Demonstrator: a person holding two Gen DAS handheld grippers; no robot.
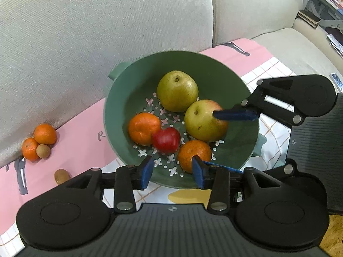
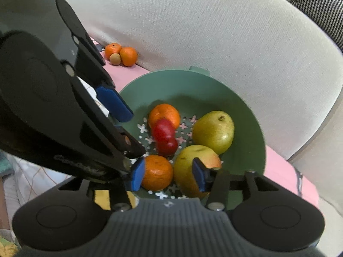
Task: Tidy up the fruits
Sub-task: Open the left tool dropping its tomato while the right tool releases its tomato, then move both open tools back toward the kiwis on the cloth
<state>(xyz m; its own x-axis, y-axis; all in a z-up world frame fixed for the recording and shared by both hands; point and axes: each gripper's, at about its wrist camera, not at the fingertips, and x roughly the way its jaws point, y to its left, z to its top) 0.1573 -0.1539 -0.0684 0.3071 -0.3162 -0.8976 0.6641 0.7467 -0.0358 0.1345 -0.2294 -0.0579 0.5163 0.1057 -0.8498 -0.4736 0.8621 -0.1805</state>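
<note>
Holding nothing: left gripper [image 1: 172, 172] parted over the bowl [image 1: 128, 90] rim, right gripper [image 2: 168, 174] also parted, one orange [image 2: 157, 172] lying loose between its pads, not pressed. Inside the bowl: pear [image 1: 177, 91], apple [image 1: 203, 121], two oranges, red fruit [image 1: 166, 139]. Seen only from the left wrist: a kiwi [image 1: 61, 176] on the pink cloth [image 1: 81, 137]. Seen from both: two more oranges and a small brown fruit [image 1: 43, 150] by the sofa [image 1: 85, 32].

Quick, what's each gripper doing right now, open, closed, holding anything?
Left gripper: open, holding nothing, above the round green plastic colander.
Right gripper: open, holding nothing, above the same colander.
</note>
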